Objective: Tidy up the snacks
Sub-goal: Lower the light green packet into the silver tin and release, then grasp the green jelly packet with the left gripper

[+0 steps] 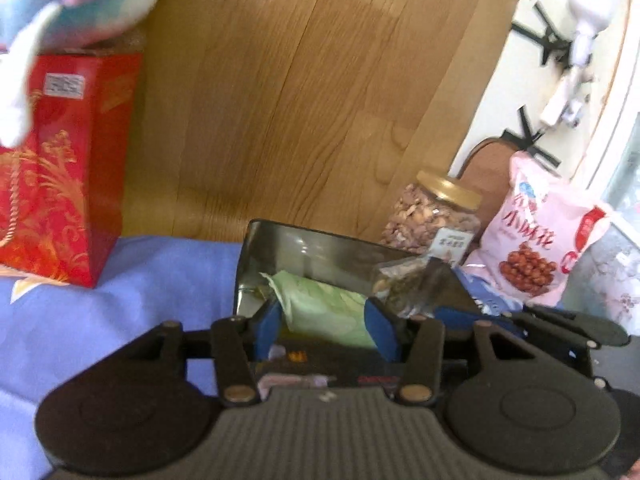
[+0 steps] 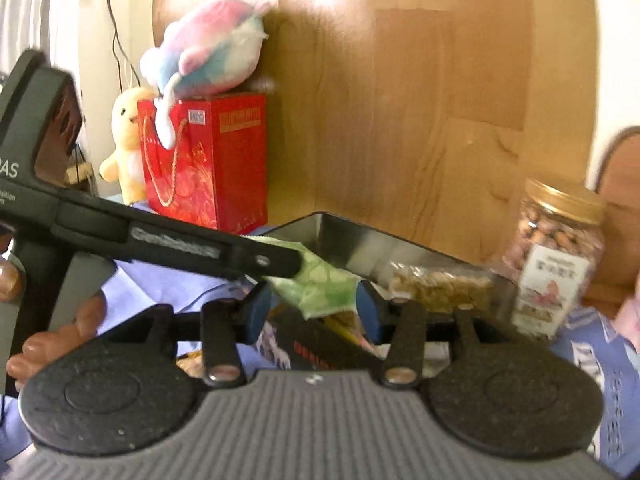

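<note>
Blue bedsheet (image 1: 100, 320) carries red gift box (image 1: 60, 168) back-left, metal tin (image 1: 320, 248) centre, nut jar (image 1: 436, 216) and pink snack bag (image 1: 536, 240) back-right.

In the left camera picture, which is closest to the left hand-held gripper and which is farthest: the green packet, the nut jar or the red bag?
From the left hand-held gripper:
1. Green packet, right between its blue fingers, over the metal tin.
2. Nut jar, behind the tin, to the right.
3. Red bag, far left, by the wooden board.
</note>
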`<move>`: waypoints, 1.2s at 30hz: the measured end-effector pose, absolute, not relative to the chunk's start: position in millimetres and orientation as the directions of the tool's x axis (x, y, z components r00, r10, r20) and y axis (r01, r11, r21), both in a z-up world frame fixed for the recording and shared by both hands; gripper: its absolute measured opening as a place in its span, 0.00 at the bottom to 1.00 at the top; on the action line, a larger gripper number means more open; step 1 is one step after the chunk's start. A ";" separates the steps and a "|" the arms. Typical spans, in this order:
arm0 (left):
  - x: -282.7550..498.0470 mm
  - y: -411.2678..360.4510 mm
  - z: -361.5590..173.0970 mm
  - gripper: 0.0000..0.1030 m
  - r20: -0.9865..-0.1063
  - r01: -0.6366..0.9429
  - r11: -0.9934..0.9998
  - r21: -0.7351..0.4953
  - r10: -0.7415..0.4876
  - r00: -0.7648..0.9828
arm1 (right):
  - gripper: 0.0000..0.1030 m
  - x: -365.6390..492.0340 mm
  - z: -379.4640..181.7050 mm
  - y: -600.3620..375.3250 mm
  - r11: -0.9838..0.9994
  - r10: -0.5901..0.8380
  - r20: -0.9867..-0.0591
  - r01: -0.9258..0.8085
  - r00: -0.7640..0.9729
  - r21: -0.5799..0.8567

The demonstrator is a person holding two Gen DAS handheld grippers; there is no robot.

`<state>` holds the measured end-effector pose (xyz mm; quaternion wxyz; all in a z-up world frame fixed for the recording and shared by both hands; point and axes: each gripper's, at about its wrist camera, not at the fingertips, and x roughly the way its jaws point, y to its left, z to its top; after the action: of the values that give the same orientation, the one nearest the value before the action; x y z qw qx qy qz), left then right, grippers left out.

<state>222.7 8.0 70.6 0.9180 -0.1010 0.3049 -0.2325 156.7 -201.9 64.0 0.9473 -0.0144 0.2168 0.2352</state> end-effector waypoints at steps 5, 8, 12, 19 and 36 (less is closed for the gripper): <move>172.5 16.6 77.7 0.47 -0.475 0.393 0.841 -0.371 -0.536 0.698 | 0.49 110.1 50.4 -246.1 0.904 0.429 -0.398 -0.382 0.811 0.194; 142.6 9.8 74.1 0.47 -0.484 0.422 0.816 -0.394 -0.575 0.660 | 0.48 79.6 33.9 -272.5 0.912 0.402 -0.414 -0.319 0.817 0.257; 108.2 -9.2 65.7 0.47 -0.503 0.490 0.778 -0.393 -0.628 0.594 | 0.49 49.1 14.6 -293.0 0.906 0.396 -0.448 -0.262 0.802 0.331; 77.3 -33.2 51.9 0.47 -0.538 0.538 0.714 -0.448 -0.696 0.476 | 0.58 14.9 1.6 -283.1 0.886 0.463 -0.490 -0.361 0.739 0.293; 78.2 -93.2 26.9 0.60 -0.640 0.585 0.691 -0.424 -0.686 0.347 | 0.29 -15.3 -15.8 -285.4 0.939 0.324 -0.496 -0.337 0.805 0.066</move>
<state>78.2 -93.2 26.9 0.8184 -0.0602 0.4195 -0.3881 -15.3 -285.4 -15.8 0.9500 -0.0130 0.2589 0.1741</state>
